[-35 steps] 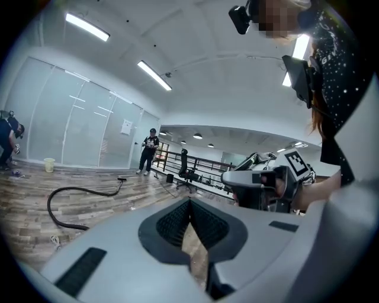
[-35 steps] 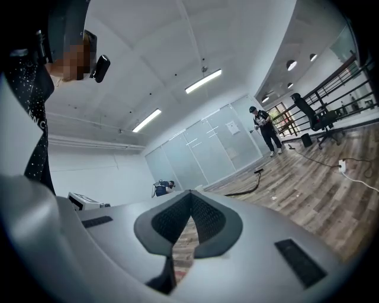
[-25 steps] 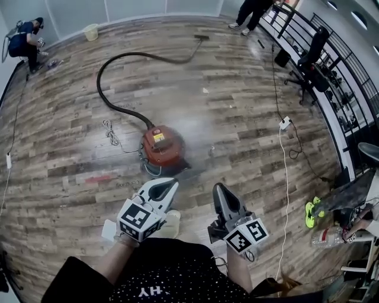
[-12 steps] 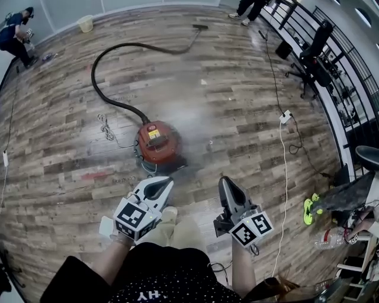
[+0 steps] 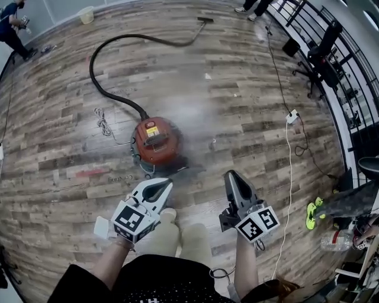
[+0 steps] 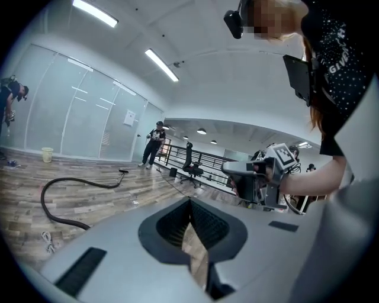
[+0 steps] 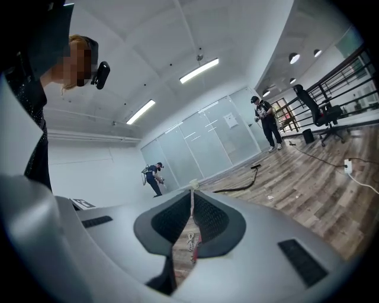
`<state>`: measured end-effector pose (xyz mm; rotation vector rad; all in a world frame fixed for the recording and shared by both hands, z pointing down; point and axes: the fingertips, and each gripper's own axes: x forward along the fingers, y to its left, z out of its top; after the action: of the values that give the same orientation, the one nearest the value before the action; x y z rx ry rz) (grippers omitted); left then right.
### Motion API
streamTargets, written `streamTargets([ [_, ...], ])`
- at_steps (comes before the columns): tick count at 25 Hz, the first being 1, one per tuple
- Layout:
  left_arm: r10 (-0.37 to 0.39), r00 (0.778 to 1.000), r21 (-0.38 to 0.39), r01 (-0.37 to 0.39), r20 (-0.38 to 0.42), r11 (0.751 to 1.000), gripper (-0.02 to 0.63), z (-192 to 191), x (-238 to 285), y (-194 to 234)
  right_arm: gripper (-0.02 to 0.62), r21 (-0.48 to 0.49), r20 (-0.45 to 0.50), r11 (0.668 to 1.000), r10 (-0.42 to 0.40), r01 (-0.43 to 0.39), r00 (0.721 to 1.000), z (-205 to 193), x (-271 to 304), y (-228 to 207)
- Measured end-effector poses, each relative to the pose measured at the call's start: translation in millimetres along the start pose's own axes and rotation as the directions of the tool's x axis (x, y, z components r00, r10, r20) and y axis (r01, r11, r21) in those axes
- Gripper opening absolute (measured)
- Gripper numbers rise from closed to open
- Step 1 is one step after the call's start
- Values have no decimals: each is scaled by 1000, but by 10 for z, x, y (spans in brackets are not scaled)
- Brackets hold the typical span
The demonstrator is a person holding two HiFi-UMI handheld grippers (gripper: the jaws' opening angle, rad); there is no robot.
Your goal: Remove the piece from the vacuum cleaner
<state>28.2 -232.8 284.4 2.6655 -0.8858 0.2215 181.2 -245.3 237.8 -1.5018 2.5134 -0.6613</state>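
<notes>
A round red vacuum cleaner (image 5: 155,141) stands on the wooden floor just ahead of me. Its black hose (image 5: 105,92) loops away to the left and ends in a floor nozzle (image 5: 205,20) far off. My left gripper (image 5: 167,184) hangs shut and empty a little short of the cleaner's near side. To its right, my right gripper (image 5: 231,176) is also shut, with nothing in it. The left gripper view shows the hose (image 6: 56,202) on the floor and the right gripper (image 6: 232,169) beside it. In the right gripper view only a coiled cord shows through the slit between the jaws.
A coiled cord (image 5: 102,122) lies left of the cleaner. A white cable with a power strip (image 5: 291,118) runs down the right side. Office chairs (image 5: 323,50) and a railing stand at the far right. People stand at the far left (image 5: 13,29) and far top (image 5: 254,6). A bin (image 5: 86,15) stands by the wall.
Both grippers have sunk lower and stayed shut. The view has moved closer to the vacuum cleaner, which now sits a bit higher and further left in the head view.
</notes>
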Motion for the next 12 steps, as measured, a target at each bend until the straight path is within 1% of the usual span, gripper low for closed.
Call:
streamTargets([
  [3,14,1000,-1,-14,8,1000,8,-299,124,139,11,-41,-13,999,-8,8,1000,-290,47,-278],
  [8,38,999,13,-38,8,999,8,-852,320,388,11,-17,19,999,-39,39,999,-760,88,-745],
  [12,45,999,-30,-44,25,999,8,-1267,425,492,11,-13,9,999,-36,36,999,-1214,96,-1031],
])
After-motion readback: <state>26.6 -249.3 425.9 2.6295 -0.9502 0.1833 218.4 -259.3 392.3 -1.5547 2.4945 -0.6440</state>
